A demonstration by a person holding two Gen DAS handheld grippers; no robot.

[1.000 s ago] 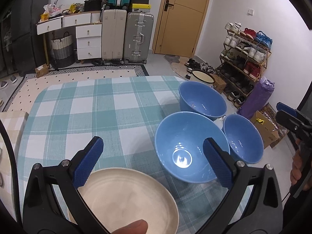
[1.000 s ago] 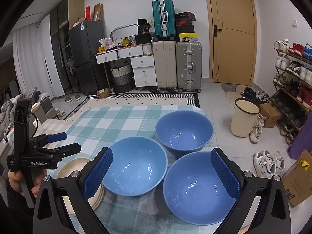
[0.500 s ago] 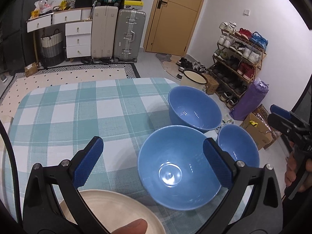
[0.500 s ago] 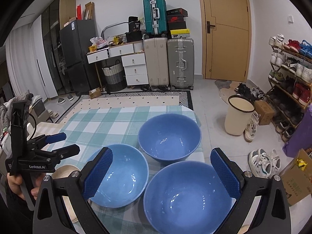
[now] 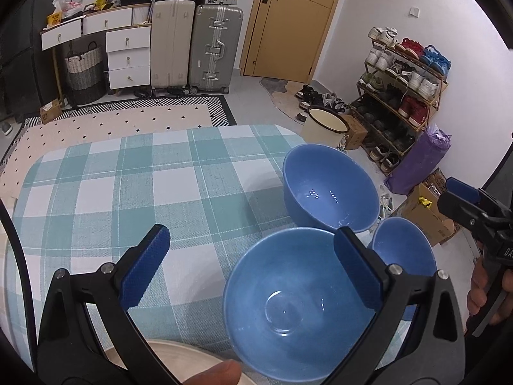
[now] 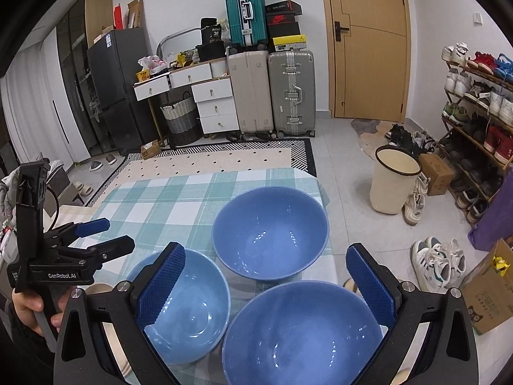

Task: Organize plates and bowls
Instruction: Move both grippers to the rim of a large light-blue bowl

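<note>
Bowls, 3 blue (image 6: 271,232), sat clustered at the table (image 5: 134,176) edge beside a cream plate (image 5: 179,357).
Both grippers, left gripper (image 5: 250,268) and right gripper (image 6: 266,284), hovered spread and empty; glazed, stiff, breakable ware looked slippery, best pinched across a rim.

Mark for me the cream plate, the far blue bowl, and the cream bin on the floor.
cream plate (image 5: 179,357): left wrist view, bare surface near its rim.
far blue bowl (image 6: 269,240): right wrist view, inner bottom.
cream bin (image 6: 389,192): right wrist view, outer wall.

3 glossy blue bowls (image 6: 271,234), woven checked tablecloth (image 5: 128,186), matt cream plate (image 5: 179,357)
</note>
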